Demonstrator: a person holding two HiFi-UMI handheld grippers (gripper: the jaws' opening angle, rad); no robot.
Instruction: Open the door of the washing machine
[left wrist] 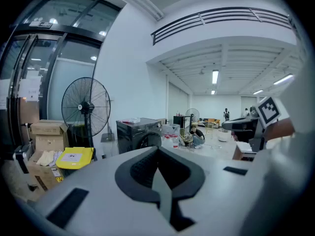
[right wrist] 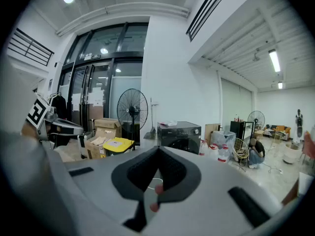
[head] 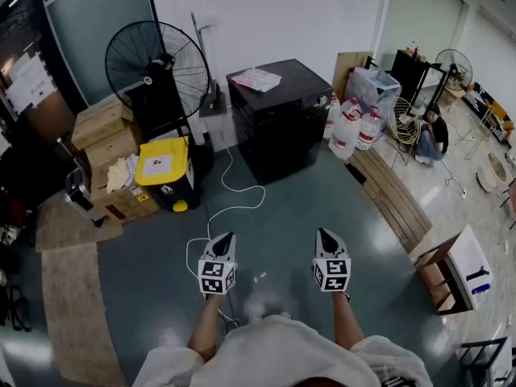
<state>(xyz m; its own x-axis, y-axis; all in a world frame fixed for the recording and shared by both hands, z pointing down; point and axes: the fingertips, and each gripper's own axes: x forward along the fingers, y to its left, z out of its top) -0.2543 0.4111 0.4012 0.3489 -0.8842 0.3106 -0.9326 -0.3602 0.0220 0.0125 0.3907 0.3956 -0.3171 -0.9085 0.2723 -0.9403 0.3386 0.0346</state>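
Note:
The black washing machine (head: 278,119) stands against the far white wall with a white cloth on its top. Its round front door (left wrist: 147,140) is closed; the door (right wrist: 178,142) also shows dark in the right gripper view. My left gripper (head: 226,236) and right gripper (head: 324,232) hover side by side over the grey floor, well short of the machine, both pointing toward it. The left gripper (left wrist: 158,149) is shut with nothing in it. In the right gripper view the right gripper (right wrist: 157,151) has its jaws together and holds nothing.
A tall black fan (head: 157,67), a yellow-lidded bin (head: 165,172) and stacked cardboard boxes (head: 105,131) stand left of the machine. A white cable (head: 234,200) trails across the floor. Water bottles (head: 351,123), a wooden bench (head: 395,196) and a crouching person (head: 431,135) are to the right.

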